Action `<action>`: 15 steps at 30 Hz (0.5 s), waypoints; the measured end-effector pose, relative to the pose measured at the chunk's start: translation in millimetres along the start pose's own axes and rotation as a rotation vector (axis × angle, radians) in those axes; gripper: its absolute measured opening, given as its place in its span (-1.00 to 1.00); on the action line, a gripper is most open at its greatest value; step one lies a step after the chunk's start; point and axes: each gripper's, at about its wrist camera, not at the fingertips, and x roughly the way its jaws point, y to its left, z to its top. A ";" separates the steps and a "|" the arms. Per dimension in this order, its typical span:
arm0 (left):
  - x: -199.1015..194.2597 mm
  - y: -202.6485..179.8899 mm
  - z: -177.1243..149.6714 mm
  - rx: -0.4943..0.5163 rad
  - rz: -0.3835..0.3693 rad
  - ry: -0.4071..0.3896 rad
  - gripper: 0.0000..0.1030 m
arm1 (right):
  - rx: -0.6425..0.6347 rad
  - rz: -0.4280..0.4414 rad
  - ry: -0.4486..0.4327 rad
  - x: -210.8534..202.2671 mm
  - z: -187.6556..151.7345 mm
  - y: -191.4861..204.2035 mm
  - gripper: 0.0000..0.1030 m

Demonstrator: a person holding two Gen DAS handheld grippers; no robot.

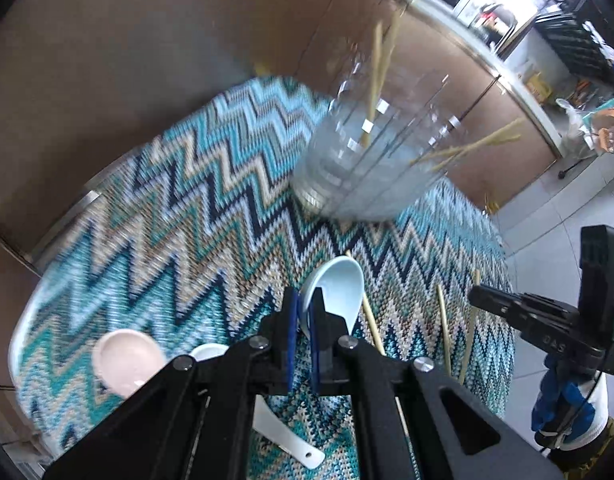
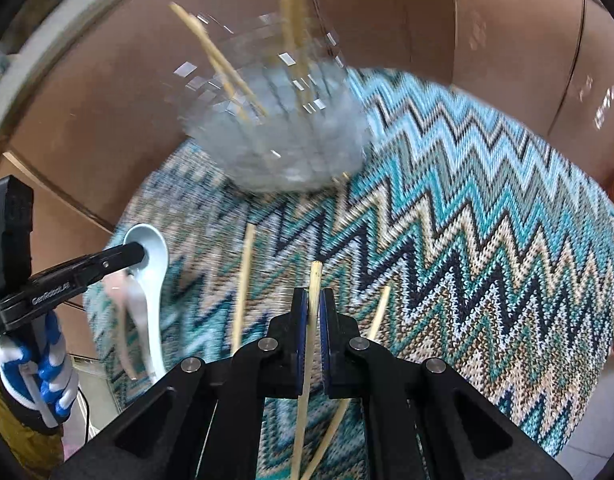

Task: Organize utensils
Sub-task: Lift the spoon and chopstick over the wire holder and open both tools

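My left gripper [image 1: 303, 304] is shut on the bowl rim of a pale blue soup spoon [image 1: 339, 288], held just above the zigzag mat; it also shows in the right wrist view [image 2: 149, 256]. My right gripper [image 2: 314, 312] is shut on a wooden chopstick [image 2: 313, 300]. A clear faceted glass holder [image 1: 367, 160], also in the right wrist view [image 2: 279, 136], stands at the far side of the mat with several chopsticks [image 1: 377, 76] in it. A pink spoon [image 1: 125, 360] and a white spoon [image 1: 283, 436] lie at the near left.
The round table is covered by a blue, teal and beige zigzag mat [image 1: 179, 232]. Loose chopsticks [image 1: 445, 328] lie on its right side, and others [image 2: 243, 284] flank my right gripper. Brown cabinet panels [image 1: 147, 40] stand behind. The table edge drops to tiled floor at the right.
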 end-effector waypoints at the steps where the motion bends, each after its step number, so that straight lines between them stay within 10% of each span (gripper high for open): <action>1: -8.7 -0.4 2.4 0.006 0.004 -0.021 -0.91 | -0.016 0.005 -0.033 -11.0 -3.1 6.0 -0.89; 15: -142.8 -73.1 77.3 0.078 0.059 -0.630 -0.91 | -0.154 0.122 -0.685 -178.4 51.2 59.4 -0.89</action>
